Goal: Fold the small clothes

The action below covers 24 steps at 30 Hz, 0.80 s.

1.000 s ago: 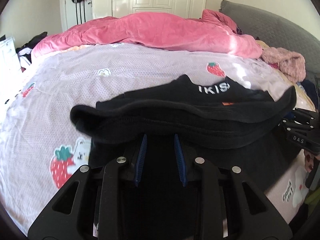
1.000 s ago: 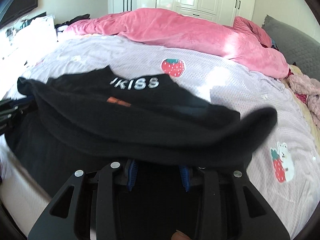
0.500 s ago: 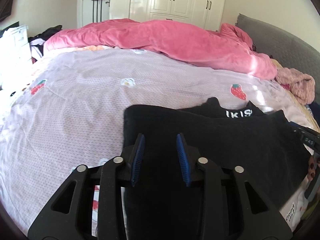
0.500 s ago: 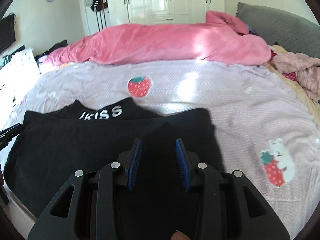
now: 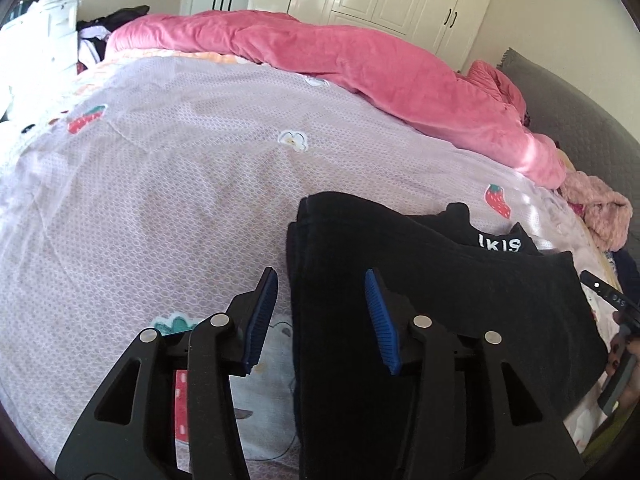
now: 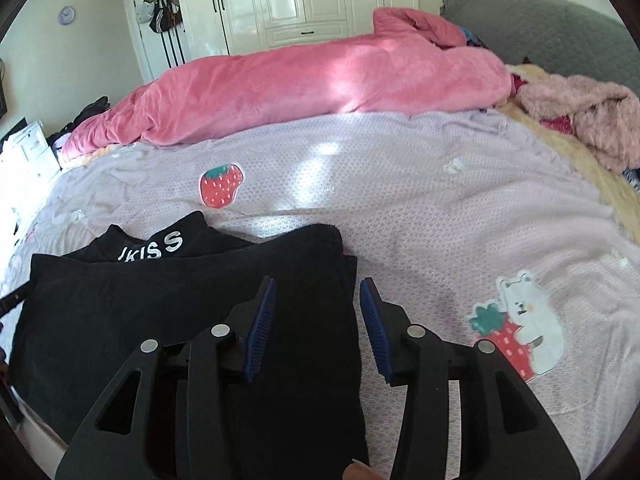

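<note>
Nearest the black garment (image 5: 420, 320), the left gripper (image 5: 320, 316) and right gripper (image 6: 316, 324) hover with fingers spread, gripping nothing, each straddling a side edge, likely placed for the next fold. Beyond them the garment lies folded flat on the lilac bedspread (image 6: 440, 208), lettering exposed. Behind it, the pink duvet (image 6: 320, 80) is bunched clear.

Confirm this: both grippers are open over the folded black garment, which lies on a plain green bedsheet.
Not quite. Both wrist views show the bedsheet is lilac with strawberry prints. The left gripper and right gripper are indeed open over the folded black garment.
</note>
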### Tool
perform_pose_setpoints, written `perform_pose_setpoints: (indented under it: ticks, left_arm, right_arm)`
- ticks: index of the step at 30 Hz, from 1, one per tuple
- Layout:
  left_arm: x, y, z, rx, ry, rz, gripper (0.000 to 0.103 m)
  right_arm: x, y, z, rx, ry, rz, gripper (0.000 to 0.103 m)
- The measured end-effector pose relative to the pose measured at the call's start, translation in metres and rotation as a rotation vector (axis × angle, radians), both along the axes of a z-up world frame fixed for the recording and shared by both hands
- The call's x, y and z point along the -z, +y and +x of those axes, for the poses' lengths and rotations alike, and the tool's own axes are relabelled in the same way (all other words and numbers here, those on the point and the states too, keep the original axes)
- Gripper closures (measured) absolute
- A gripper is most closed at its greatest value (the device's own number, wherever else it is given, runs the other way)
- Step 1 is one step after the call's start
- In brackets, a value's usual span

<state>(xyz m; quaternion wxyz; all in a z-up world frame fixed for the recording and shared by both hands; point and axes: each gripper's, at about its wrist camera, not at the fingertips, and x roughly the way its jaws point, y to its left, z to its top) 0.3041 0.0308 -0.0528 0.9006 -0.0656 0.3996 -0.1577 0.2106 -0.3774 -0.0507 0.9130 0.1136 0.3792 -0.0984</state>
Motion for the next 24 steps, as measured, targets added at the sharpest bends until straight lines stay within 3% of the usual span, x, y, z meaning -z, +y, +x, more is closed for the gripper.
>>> perform_pose_setpoints:
  ticks: [6, 9, 11, 12, 13, 16, 24]
  left_arm:
    - [0.007, 0.001, 0.003, 0.008, 0.017, -0.036, 0.066]
    - [0.008, 0.0, 0.004, 0.015, 0.014, -0.037, 0.066]
    - [0.008, -0.002, 0.003, 0.025, 0.006, -0.03, 0.078]
    - [0.007, -0.004, 0.003, 0.028, -0.001, -0.024, 0.082]
    - [0.006, -0.005, 0.002, 0.034, -0.006, -0.023, 0.093]
    - [0.0, -0.011, -0.003, 0.041, -0.055, 0.013, 0.099]
    - [-0.029, -0.019, -0.016, 0.062, -0.205, 0.04, 0.099]
  right_arm:
    - [0.012, 0.0, 0.008, -0.005, 0.022, 0.026, 0.061]
    - [0.016, 0.002, 0.008, -0.004, 0.031, 0.015, 0.075]
    - [0.015, 0.002, 0.005, -0.008, 0.019, 0.018, 0.092]
    - [0.014, 0.003, 0.004, -0.01, 0.015, 0.017, 0.095]
    - [0.013, 0.005, 0.002, -0.012, 0.008, 0.011, 0.097]
    - [0.007, 0.011, -0.003, -0.015, -0.018, -0.015, 0.098]
    - [-0.021, 0.004, -0.019, 0.022, -0.148, -0.053, 0.098]
